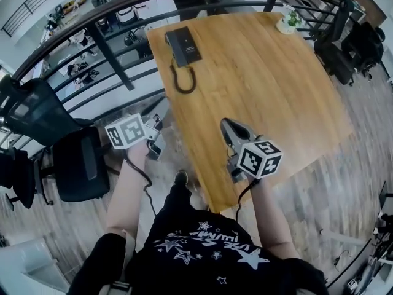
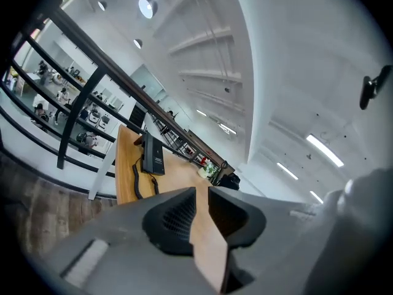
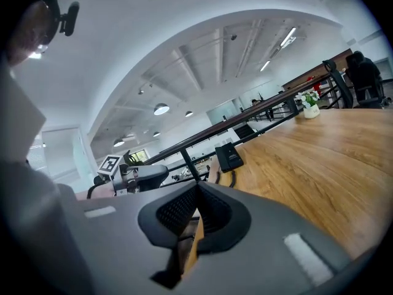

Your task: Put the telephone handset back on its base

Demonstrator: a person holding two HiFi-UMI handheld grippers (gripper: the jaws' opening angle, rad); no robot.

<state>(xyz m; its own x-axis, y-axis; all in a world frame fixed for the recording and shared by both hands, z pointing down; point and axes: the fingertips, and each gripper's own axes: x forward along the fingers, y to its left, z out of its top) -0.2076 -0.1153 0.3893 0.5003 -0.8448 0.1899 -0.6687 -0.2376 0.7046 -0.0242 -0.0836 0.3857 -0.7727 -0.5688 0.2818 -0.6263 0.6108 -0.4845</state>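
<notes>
Bright, even light fell on the table [image 1: 264, 78], giving its top a soft sheen and no hard shadows. Above the table, ceiling lamps [image 2: 146, 7] glared white in both gripper views. Wide-angle distortion bowed the rail [image 1: 109, 55] behind the table, the corners went black, and the far background was soft.

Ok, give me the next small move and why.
Probably reach the left gripper forward toward the telephone: it sits at the far end of the table, and that gripper hangs empty, jaws slightly apart, off the near left edge.
</notes>
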